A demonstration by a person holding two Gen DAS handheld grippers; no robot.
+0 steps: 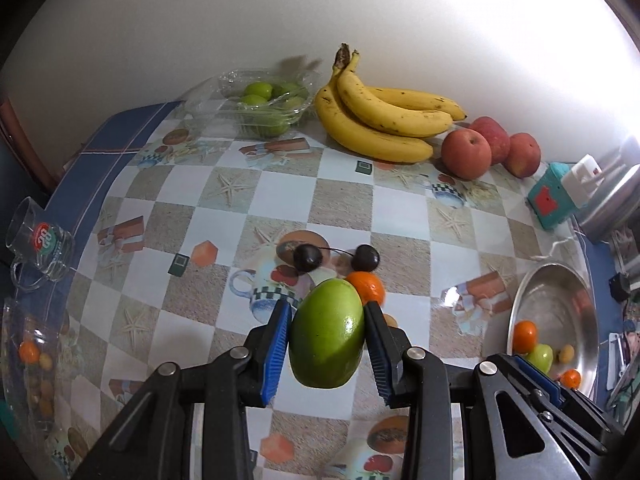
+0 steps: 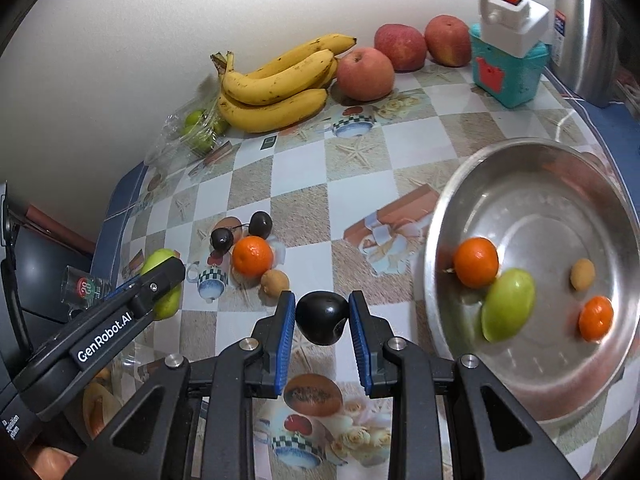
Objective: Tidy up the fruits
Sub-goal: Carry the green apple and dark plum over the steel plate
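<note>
My left gripper point(image 1: 326, 312) is shut on a large green fruit point(image 1: 326, 336), held above the patterned tablecloth. In the right wrist view that same gripper point(image 2: 160, 280) comes in from the left with the green fruit point(image 2: 158, 260). My right gripper point(image 2: 322, 300) is shut on a dark, nearly black fruit point(image 2: 322, 318), just left of a steel bowl point(image 2: 440, 208). In the bowl lie an orange point(image 2: 476, 262), a green fruit point(image 2: 508, 304), a small tan fruit point(image 2: 582, 274) and a small orange point(image 2: 596, 317). On the cloth lie an orange point(image 2: 253, 256), a tan fruit point(image 2: 275, 282) and two dark fruits point(image 2: 222, 239).
Bananas point(image 1: 380, 120), three apples point(image 1: 466, 152) and a clear box of green fruit point(image 1: 264, 108) line the wall. A glass mug point(image 1: 40, 240) stands at the table's left edge. A teal box point(image 2: 506, 66) with a white plug and a steel kettle point(image 2: 588, 32) occupy the far right corner.
</note>
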